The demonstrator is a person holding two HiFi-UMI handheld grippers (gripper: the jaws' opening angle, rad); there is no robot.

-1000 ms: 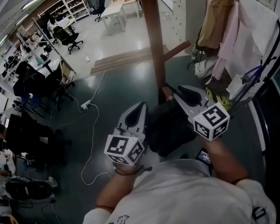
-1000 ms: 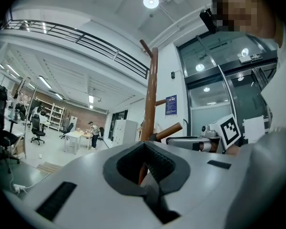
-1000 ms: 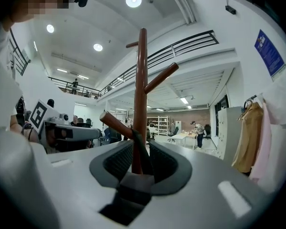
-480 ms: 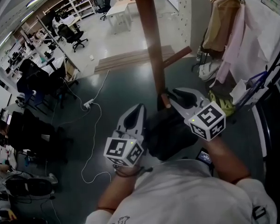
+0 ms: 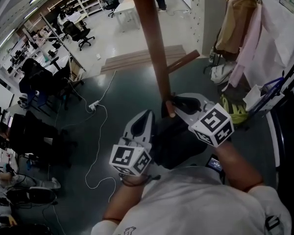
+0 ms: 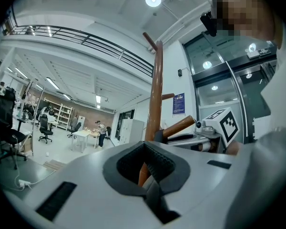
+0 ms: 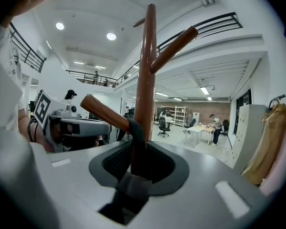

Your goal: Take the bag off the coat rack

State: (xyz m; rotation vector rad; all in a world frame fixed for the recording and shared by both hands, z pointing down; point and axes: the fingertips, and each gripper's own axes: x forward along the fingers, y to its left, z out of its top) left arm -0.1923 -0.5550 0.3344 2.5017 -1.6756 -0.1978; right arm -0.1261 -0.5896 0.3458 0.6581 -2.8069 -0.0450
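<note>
A brown wooden coat rack rises in front of me, and its pole fills the middle of the right gripper view. The black bag hangs low between my two grippers. Its strap loops over a slanted peg and runs down into my right gripper. That gripper's jaws have just been opening slightly, but the strap still sits pinched between them. My left gripper is level beside the bag, left of the pole. Its jaws are shut and nothing shows between them.
Coats hang on a rail at the right, with a yellow-green item on the floor below. A white cable and power strip trail on the dark floor at the left. Wooden planks lie behind the pole. Office chairs stand further back.
My right gripper has edged left towards the pole and tipped slightly downward, keeping the strap. The left gripper has barely shifted.
</note>
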